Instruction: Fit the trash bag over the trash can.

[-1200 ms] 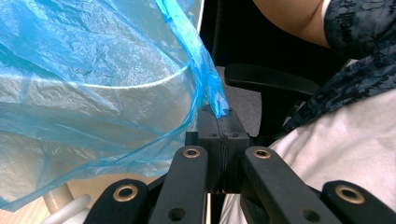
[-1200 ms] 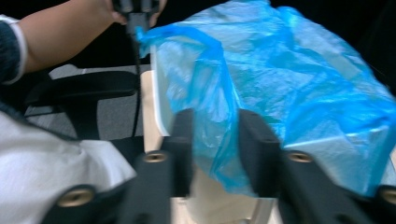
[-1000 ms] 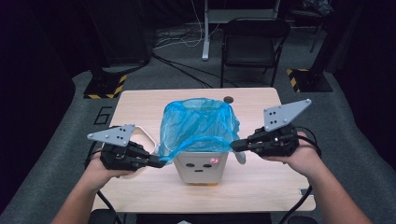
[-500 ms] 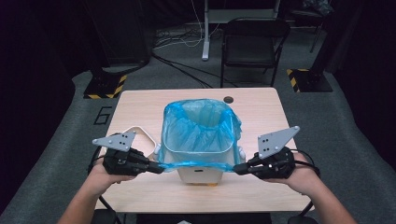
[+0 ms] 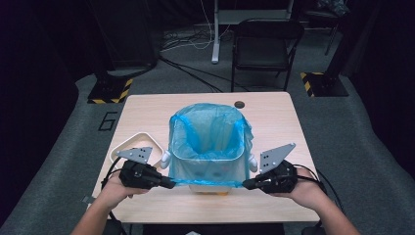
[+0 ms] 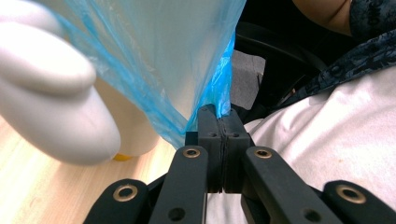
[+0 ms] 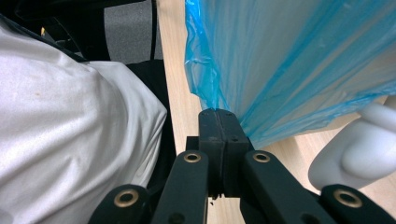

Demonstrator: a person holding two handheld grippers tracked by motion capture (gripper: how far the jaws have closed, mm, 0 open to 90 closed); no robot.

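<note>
Grippers (image 5: pixel 208 183) lower (clamped), bag (image 5: pixel 208 128) pulled down

High view looks down; both claw views close on the blue bag (image 5: pixel 210 132).

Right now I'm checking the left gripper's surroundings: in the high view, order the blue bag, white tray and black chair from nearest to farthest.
From the left gripper:
1. blue bag, its hem clamped in the shut jaws.
2. white tray, just behind, at the table's left edge.
3. black chair, on the floor beyond the table's far side.
</note>
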